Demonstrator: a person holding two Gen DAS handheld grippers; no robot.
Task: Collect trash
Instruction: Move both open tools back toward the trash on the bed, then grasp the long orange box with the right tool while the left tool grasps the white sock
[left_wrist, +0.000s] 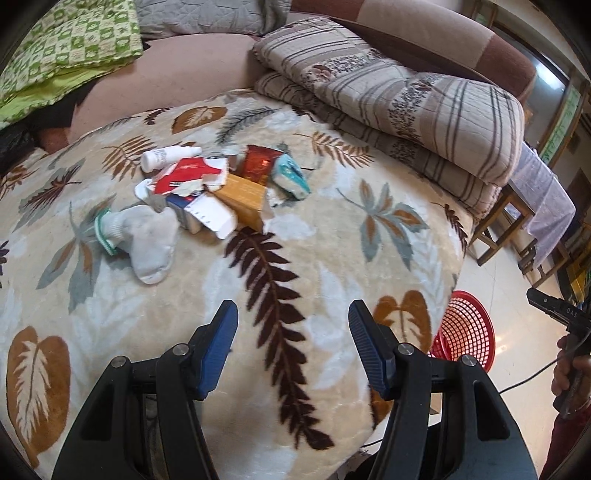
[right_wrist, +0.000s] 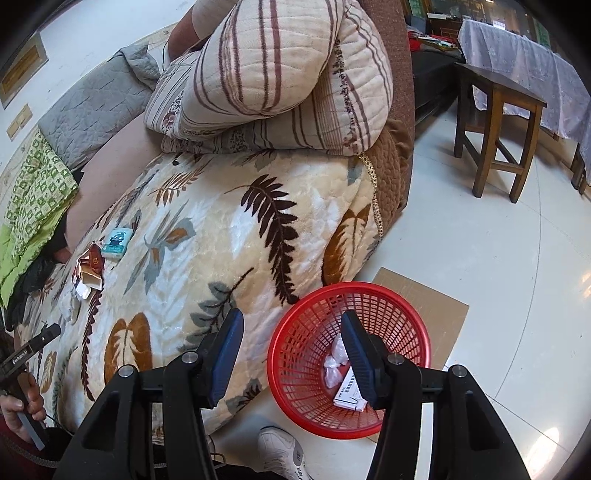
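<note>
Both tongs gape, pinching nothing: right gripper (right_wrist: 291, 341) hangs above the red basket (right_wrist: 295, 387), apparently between pickups; left gripper (left_wrist: 293, 321) faces the trash pile (left_wrist: 221, 192) farther up the blanket (left_wrist: 332, 236), needing a reach.

The right tool (right_wrist: 291, 354) hangs with its jaws wide apart and empty above the red basket (right_wrist: 406, 317), which stands on the floor just beside the bed (right_wrist: 221, 236). Inside the basket lie a white box (right_wrist: 347, 397) and crumpled wrappers (right_wrist: 334, 363).
</note>
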